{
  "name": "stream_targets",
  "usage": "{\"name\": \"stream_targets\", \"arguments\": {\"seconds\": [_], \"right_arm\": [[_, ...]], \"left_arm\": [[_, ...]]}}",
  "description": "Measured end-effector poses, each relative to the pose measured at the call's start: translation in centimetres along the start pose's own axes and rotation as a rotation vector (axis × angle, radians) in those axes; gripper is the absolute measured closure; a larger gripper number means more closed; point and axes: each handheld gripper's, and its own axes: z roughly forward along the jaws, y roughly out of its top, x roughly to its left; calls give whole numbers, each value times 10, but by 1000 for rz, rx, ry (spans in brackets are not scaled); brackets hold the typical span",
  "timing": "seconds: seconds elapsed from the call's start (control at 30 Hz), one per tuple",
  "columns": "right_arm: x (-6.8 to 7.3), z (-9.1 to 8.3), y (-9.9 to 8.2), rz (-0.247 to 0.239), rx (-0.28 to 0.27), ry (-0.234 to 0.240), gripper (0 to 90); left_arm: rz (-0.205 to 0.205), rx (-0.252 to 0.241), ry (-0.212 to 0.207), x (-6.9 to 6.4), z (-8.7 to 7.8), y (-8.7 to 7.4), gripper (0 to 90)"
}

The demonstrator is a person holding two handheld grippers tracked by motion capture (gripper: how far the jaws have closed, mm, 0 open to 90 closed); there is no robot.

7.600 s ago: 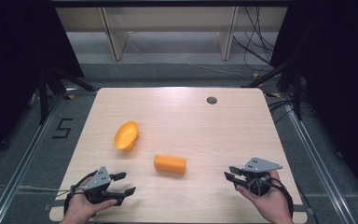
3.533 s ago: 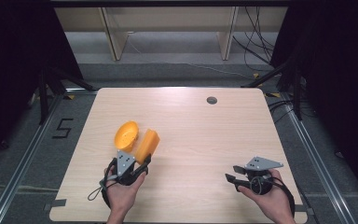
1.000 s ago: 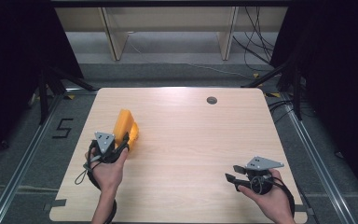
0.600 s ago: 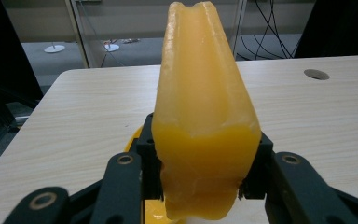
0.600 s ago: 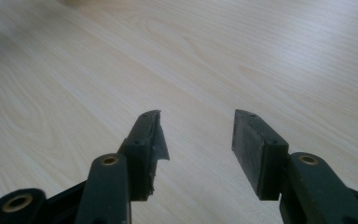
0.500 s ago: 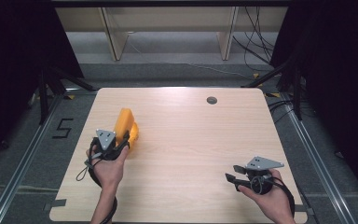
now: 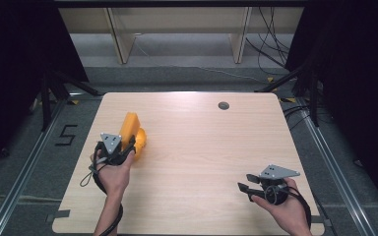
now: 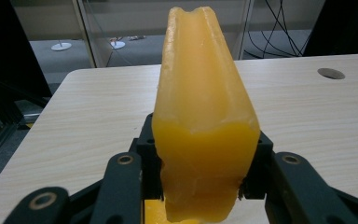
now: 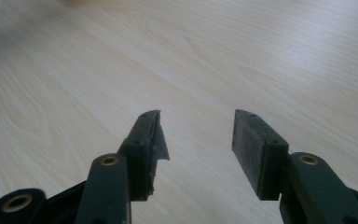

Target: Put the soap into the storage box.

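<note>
A pale wooden table (image 7: 202, 147) spans the scene, with a small dark round hole (image 7: 223, 105) near its far edge, right of centre. Beyond the far edge stands a light shelf frame (image 7: 177, 29) on grey floor, and a "5" mark (image 7: 65, 134) lies on the floor off the table's left side.

At the table's left, the left hand (image 7: 112, 169) holds the left gripper (image 7: 128, 142), whose jaws are closed on the lower part of an orange block (image 7: 128, 128). In the left gripper view the block (image 8: 205, 112) stands upright between the two jaws, one pad pressing each side, its paler top rising well above them and notched at the end. Just right of the block, touching it in the high view, sits an orange bowl (image 7: 140, 140); whether the block's foot rests in it cannot be told.

At the near right, the right hand (image 7: 285, 204) holds the right gripper (image 7: 242, 188) low over bare table, its jaws parted and empty; the right gripper (image 9: 196, 135) shows a clear gap between its pads.
</note>
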Motion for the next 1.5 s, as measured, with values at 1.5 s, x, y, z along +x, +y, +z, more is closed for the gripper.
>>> {"name": "stream_targets", "arguments": {"seconds": [1.5], "right_arm": [[2, 1, 0, 32, 0, 20, 520]], "left_arm": [[5, 48, -19, 7, 32, -22, 601]]}}
